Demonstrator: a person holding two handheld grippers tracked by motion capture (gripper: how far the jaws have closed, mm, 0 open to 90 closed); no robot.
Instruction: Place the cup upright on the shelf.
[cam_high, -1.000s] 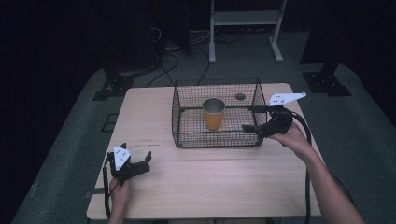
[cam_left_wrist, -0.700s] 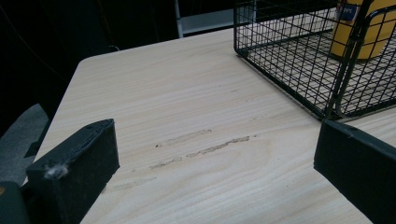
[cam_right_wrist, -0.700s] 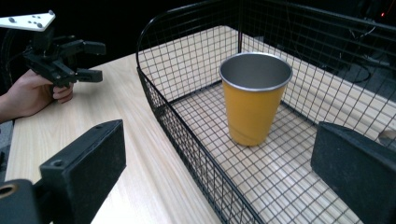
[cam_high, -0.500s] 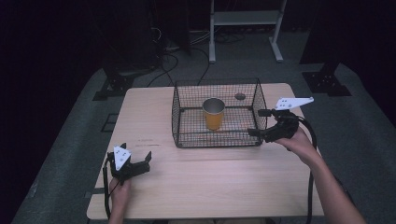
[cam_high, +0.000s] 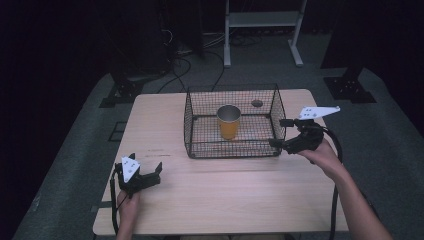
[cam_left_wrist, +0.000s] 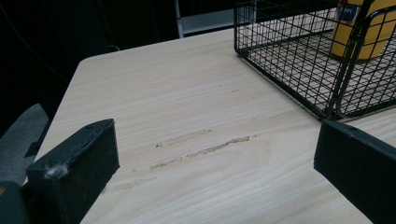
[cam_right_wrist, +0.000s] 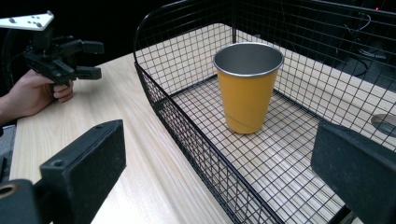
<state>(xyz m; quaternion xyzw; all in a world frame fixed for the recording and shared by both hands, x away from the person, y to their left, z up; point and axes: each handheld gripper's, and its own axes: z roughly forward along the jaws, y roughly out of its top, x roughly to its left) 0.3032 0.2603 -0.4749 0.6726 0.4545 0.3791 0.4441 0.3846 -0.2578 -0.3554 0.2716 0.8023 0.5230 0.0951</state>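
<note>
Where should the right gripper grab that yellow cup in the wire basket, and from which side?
Probably from above: the yellow cup stands upright in the wire basket, whose mesh walls block the sides. Pinch the open rim, one finger inside, one outside. The right gripper is open beside the basket.

A yellow-orange metal cup with a bare silver rim and inside stood upright and empty on the floor of a black rectangular wire-mesh basket, near its middle and clear of every wall. The basket rested open-topped on the table's far half.
</note>
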